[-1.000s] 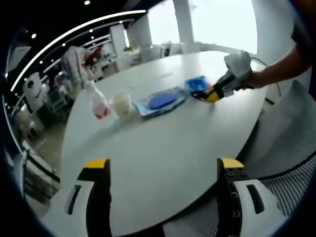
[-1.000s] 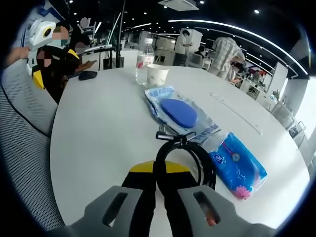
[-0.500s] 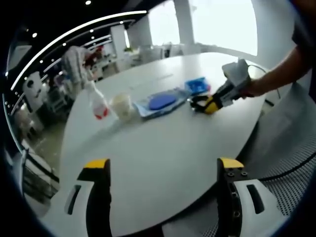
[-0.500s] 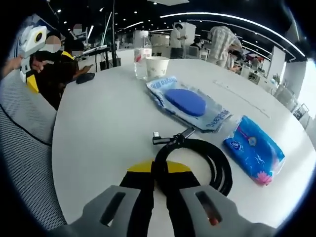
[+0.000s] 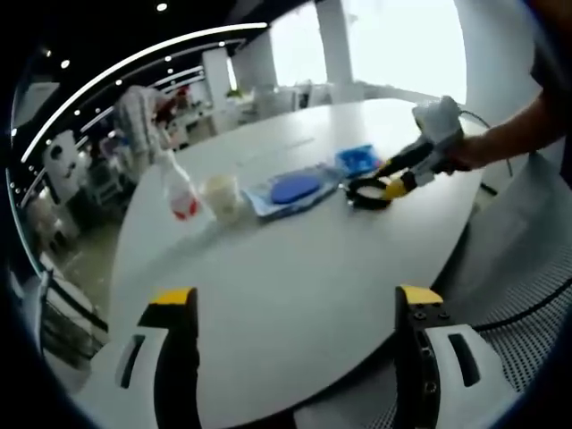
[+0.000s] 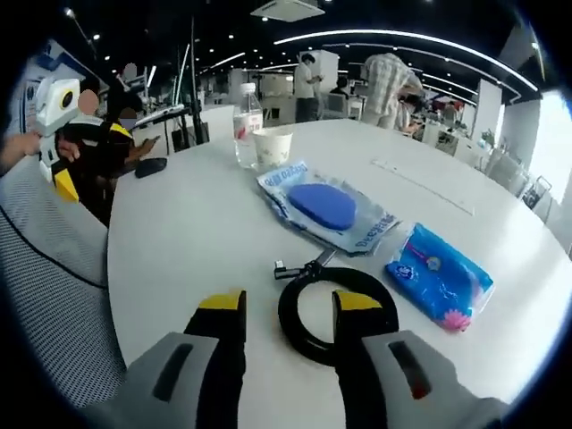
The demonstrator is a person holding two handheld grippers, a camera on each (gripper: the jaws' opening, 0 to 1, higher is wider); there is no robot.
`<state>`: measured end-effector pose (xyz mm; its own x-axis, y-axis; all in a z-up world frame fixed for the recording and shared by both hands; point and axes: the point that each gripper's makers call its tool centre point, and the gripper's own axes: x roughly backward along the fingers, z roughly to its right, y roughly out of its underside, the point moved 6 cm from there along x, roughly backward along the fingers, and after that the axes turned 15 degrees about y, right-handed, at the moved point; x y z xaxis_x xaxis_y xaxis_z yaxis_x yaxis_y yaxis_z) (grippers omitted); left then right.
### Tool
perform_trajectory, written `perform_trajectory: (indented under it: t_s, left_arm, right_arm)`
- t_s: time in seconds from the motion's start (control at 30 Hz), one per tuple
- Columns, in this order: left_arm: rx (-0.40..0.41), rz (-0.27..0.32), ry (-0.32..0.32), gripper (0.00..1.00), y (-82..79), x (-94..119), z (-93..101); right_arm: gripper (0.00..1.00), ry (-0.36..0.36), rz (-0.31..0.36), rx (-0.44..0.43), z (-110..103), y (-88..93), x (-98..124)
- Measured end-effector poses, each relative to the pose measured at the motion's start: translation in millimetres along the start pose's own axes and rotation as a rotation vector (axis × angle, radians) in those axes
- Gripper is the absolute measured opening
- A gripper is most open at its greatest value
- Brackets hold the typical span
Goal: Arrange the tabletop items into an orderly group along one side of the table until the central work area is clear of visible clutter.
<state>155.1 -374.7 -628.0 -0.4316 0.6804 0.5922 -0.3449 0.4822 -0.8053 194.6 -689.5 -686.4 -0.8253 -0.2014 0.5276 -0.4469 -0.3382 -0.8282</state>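
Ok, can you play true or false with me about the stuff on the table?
1. The right gripper is squeezing the black cable. False: its jaws stand open, and the coiled cable lies on the table.
2. The cup stands next to the bottle. True.
3. The blue tissue pack is on top of the cup. False: it lies flat on the table, right of the cable.
4. The left gripper is open and holds nothing. True.
5. A clear bag with something blue in it lies between the cup and the cable. True.
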Motion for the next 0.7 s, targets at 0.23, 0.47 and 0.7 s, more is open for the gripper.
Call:
perform_trajectory:
  t_s: [0.23, 0.47, 0.7]
  left_arm:
    - [0.018, 0.032, 0.004, 0.91, -4.3, -1, -0.5]
    - [0.021, 0.031, 0.007, 0.94, -5.0, -1, -0.2]
    - [0.030, 0.037, 0.011, 0.96, -5.6, -1, -0.2]
  right_arm:
    - [0.73, 0.091, 0.036, -0.086, 21, -10.7, 26]
    - [0.93, 0.165, 0.023, -0.093, 26, -10.0, 50]
    - [1.00, 0.202, 0.017, -0.134, 29, -3.6, 76]
